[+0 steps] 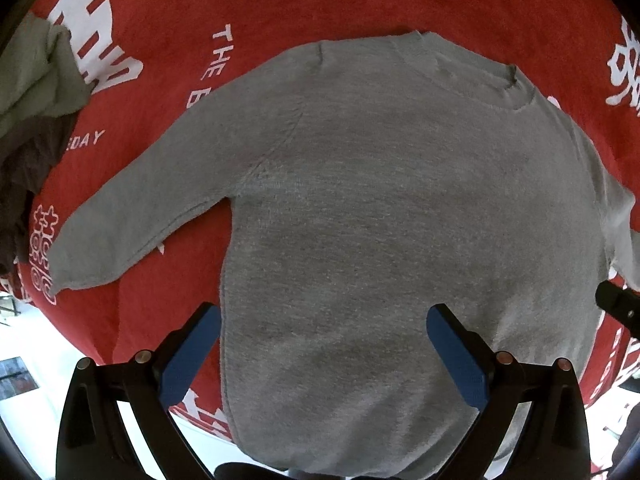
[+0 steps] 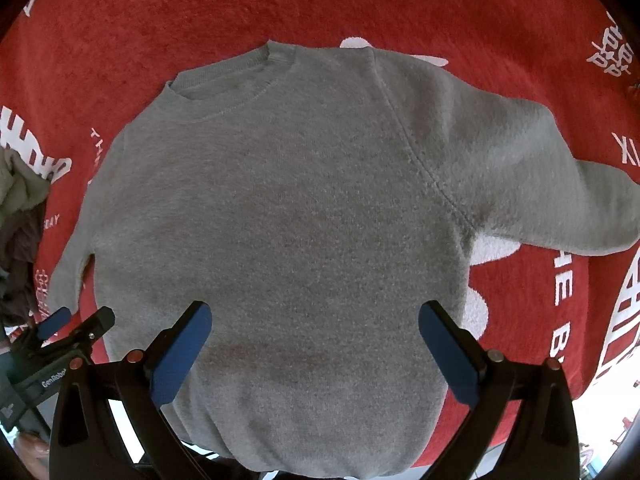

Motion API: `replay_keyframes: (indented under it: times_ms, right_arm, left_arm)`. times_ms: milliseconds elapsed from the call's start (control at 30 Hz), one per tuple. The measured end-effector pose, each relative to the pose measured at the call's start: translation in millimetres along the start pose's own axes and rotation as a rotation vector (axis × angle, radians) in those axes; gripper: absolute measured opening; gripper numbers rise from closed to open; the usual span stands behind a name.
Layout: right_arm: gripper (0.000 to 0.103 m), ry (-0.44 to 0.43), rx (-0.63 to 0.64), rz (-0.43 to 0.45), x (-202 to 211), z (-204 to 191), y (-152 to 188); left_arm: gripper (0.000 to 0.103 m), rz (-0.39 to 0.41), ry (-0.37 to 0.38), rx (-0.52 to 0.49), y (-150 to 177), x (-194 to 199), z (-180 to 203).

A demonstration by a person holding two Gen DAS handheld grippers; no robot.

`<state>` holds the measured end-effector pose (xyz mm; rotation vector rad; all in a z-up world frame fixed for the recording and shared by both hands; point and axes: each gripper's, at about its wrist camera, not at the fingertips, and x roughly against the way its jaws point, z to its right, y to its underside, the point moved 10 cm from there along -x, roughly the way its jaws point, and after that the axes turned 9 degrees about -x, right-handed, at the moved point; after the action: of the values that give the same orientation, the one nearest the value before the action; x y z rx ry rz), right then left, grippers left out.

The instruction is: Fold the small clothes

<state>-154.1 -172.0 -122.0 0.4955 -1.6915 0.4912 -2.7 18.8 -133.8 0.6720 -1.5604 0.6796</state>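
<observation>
A small grey sweater [image 1: 380, 208] lies flat on a red cloth with white lettering [image 1: 280, 4], collar far, both sleeves spread out. It also shows in the right wrist view [image 2: 288, 208]. My left gripper [image 1: 324, 320] is open and empty, hovering over the sweater's lower left part near the hem. My right gripper [image 2: 316, 316] is open and empty over the lower middle of the sweater. The left gripper also shows at the left edge of the right wrist view [image 2: 76, 320]. The hem hangs near the table's front edge.
A heap of pale green and dark brown clothes [image 1: 36, 120] lies at the far left on the red cloth; it shows in the right wrist view too [image 2: 20, 232]. The red cloth [image 2: 400, 8] drapes over the table's front edge, with bright floor below.
</observation>
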Motion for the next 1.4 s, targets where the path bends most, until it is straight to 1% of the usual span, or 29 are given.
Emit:
replay_keyframes:
  times_ms: [167, 267, 367, 533, 733, 867, 967, 1067, 1133, 1233, 1300, 1333, 1400]
  right_arm:
    - [0.103, 0.012, 0.007, -0.018, 0.2, -0.4, 1.7]
    - [0.103, 0.005, 0.01, -0.029, 0.0, -2.8, 2.3]
    - [0.103, -0.004, 0.014, -0.022, -0.4, -6.2, 1.3]
    - [0.103, -0.002, 0.001, -0.051, -1.2, -7.2, 1.1]
    - [0.103, -0.017, 0.016, -0.065, -0.6, -19.2, 3.5]
    - [0.103, -0.007, 0.045, -0.053, -1.7, -30.8, 3.0]
    - [0.103, -0.002, 0.063, -0.039, -2.9, -39.9, 1.6]
    - [0.103, -0.005, 0.08, -0.043, -4.4, -51.0, 2.5]
    - [0.103, -0.009, 0.097, -0.05, -5.7, -60.0, 4.5]
    - [0.103, -0.024, 0.126, -0.057, -6.3, -74.9, 8.6]
    - [0.103, -0.041, 0.156, -0.063, -7.8, -88.4, 13.2]
    - [0.103, -0.048, 0.171, -0.064, -9.3, -95.3, 15.6]
    - [0.103, -0.054, 0.211, -0.064, -15.9, -111.6, 21.0]
  left_arm:
    - [0.103, 0.006, 0.006, 0.0, -0.9, -0.3, -1.8]
    - [0.103, 0.006, 0.008, 0.0, -0.6, -0.5, -3.7]
    - [0.103, 0.005, 0.009, 0.0, -0.5, -1.1, -4.7]
    - [0.103, 0.007, 0.012, -0.002, -0.2, -1.8, -7.0]
    - [0.103, 0.022, 0.042, 0.025, -2.9, -2.9, -17.2]
    - [0.103, 0.028, 0.059, 0.054, -4.3, -6.1, -26.5]
    - [0.103, 0.042, 0.091, 0.082, -4.9, -7.7, -34.7]
    - [0.103, 0.069, 0.148, 0.154, -3.1, -8.7, -53.1]
    - [0.103, 0.098, 0.195, 0.241, 0.4, -10.5, -78.1]
    - [0.103, 0.159, 0.228, 0.405, 10.5, -17.3, -134.9]
    - [0.103, 0.197, 0.24, 0.539, 24.1, -28.1, -182.4]
    - [0.103, 0.208, 0.252, 0.587, 29.9, -33.8, -199.2]
    - [0.103, 0.232, 0.298, 0.705, 45.3, -51.0, -235.6]
